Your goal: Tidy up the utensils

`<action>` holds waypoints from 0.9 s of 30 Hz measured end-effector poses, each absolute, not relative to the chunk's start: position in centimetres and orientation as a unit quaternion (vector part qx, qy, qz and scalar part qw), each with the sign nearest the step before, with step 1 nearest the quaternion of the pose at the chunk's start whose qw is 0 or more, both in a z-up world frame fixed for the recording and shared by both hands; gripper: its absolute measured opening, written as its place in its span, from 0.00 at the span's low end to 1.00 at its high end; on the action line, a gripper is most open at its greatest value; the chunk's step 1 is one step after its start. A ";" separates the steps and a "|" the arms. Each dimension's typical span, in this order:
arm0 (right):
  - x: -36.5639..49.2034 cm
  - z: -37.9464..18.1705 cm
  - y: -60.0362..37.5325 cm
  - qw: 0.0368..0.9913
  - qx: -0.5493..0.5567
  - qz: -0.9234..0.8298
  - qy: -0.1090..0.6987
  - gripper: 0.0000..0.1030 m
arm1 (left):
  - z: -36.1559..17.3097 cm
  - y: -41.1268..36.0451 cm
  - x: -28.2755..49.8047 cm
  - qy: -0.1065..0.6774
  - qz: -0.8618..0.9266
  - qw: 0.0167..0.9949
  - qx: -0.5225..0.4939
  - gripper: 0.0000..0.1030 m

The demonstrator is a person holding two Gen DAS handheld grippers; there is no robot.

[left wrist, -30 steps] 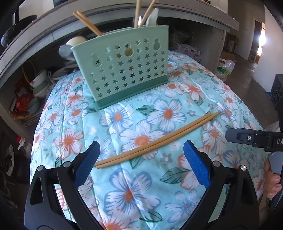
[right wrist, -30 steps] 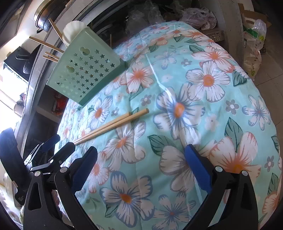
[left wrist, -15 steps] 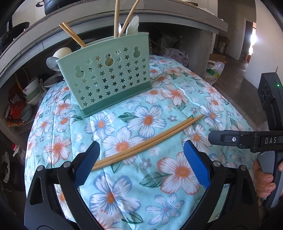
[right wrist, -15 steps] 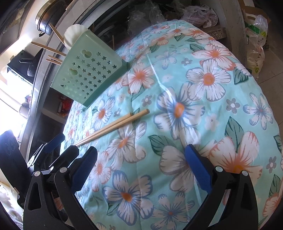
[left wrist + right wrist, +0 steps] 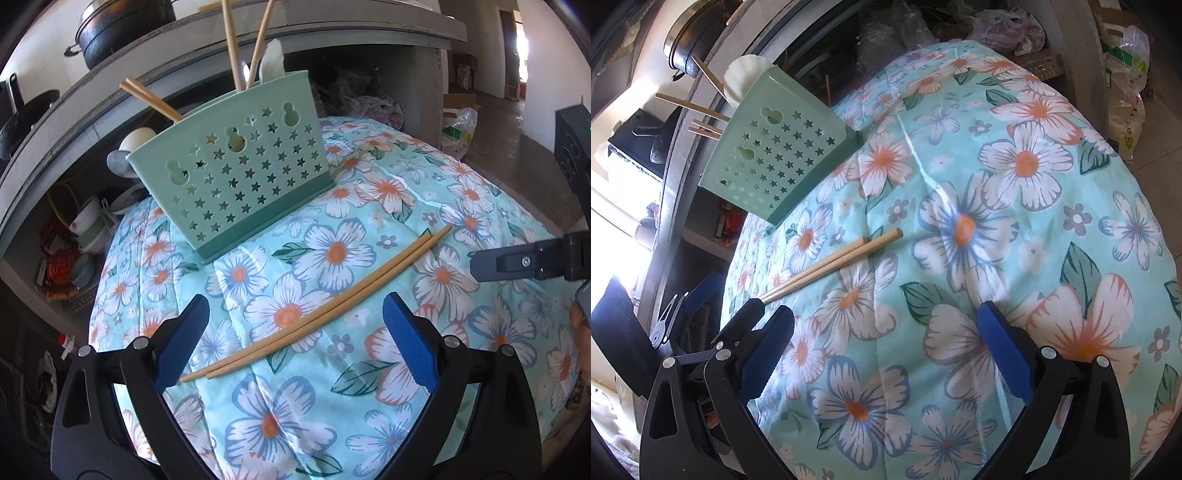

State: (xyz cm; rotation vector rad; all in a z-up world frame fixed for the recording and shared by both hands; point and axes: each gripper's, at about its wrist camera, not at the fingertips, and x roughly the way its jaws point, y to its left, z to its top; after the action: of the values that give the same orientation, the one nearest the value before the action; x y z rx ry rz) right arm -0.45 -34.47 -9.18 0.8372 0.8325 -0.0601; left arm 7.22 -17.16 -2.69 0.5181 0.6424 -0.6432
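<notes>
A floral-clothed surface (image 5: 461, 192) carries a holder (image 5: 236, 173) and chopsticks (image 5: 325, 306); both grippers, left (image 5: 295, 347) and right (image 5: 886, 350), hover, fingers spread, empty.

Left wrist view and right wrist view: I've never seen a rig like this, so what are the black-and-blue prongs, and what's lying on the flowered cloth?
There is no robot. A person carries a hand-held gripper in each hand, each with a fisheye camera looking along its two blue-padded fingers. The left hand-held gripper and the right hand-held gripper are both open and hold nothing. On the floral turquoise tablecloth lies a loose pair of wooden chopsticks, apart from the mint-green perforated plastic utensil holder, which already has other chopsticks standing in it. The left view also catches the other tool at its right edge.
</notes>
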 end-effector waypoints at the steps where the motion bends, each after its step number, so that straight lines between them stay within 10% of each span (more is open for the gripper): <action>1: -0.4 -9.2 -34.5 0.830 0.396 -0.028 0.392 0.94 | -2.7 -17.2 7.0 0.303 -0.310 0.865 0.252 0.79; 13: -0.8 -9.4 -35.0 0.820 0.427 -0.017 0.382 0.94 | -5.3 -19.7 5.2 0.251 -0.348 0.814 0.392 0.34; 27: -1.1 -9.7 -35.5 0.811 0.452 -0.008 0.372 0.94 | -7.6 -20.8 4.0 0.208 -0.361 0.770 0.483 0.11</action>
State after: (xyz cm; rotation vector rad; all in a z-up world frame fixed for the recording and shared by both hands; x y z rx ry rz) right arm -1.13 -35.49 -9.65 0.9660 0.7948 -0.0174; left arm 4.02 -20.83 -7.57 1.0465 0.4517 -0.7822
